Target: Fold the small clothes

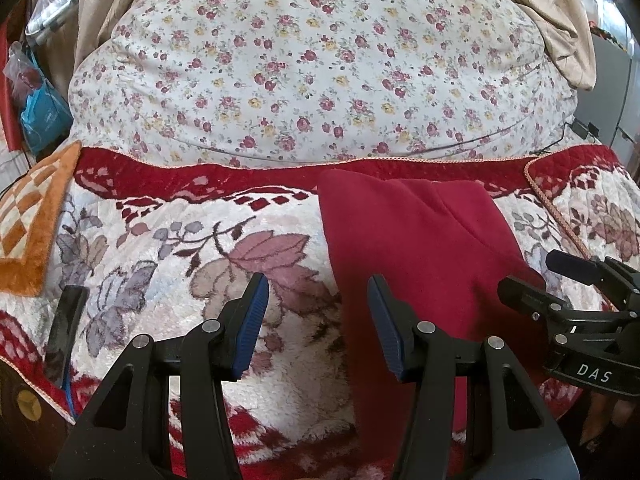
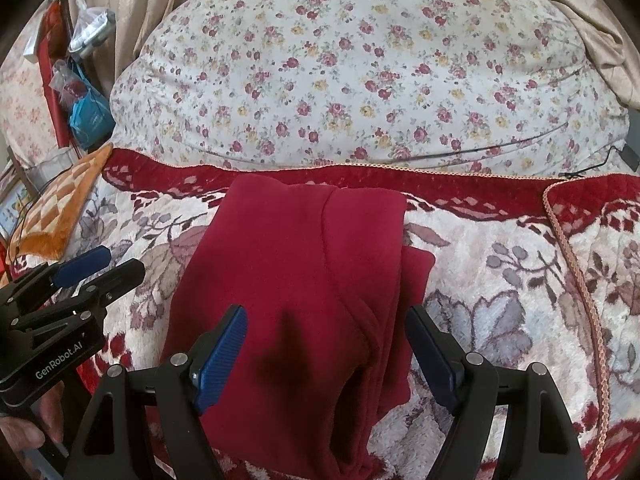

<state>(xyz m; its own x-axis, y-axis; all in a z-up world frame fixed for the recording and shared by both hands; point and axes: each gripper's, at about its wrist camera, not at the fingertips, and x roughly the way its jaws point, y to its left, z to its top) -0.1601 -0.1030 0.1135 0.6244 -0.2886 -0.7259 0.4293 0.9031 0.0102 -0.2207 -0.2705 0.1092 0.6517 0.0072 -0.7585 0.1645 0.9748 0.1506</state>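
A small dark red garment (image 2: 292,272) lies folded lengthwise on the plush floral blanket (image 2: 500,280); it also shows in the left wrist view (image 1: 408,240). My right gripper (image 2: 326,344) is open and empty, hovering just above the garment's near half. My left gripper (image 1: 318,312) is open and empty over the garment's left edge, one finger above the blanket, one above the red cloth. Each gripper appears at the side of the other's view: the right one (image 1: 532,280), the left one (image 2: 108,270).
A big floral-print cushion (image 1: 304,64) rises behind the blanket's red border. An orange checked mat (image 1: 28,216) lies at the left. Bags (image 2: 84,92) hang at the far left. A black cable (image 2: 520,142) runs along the cushion to the right.
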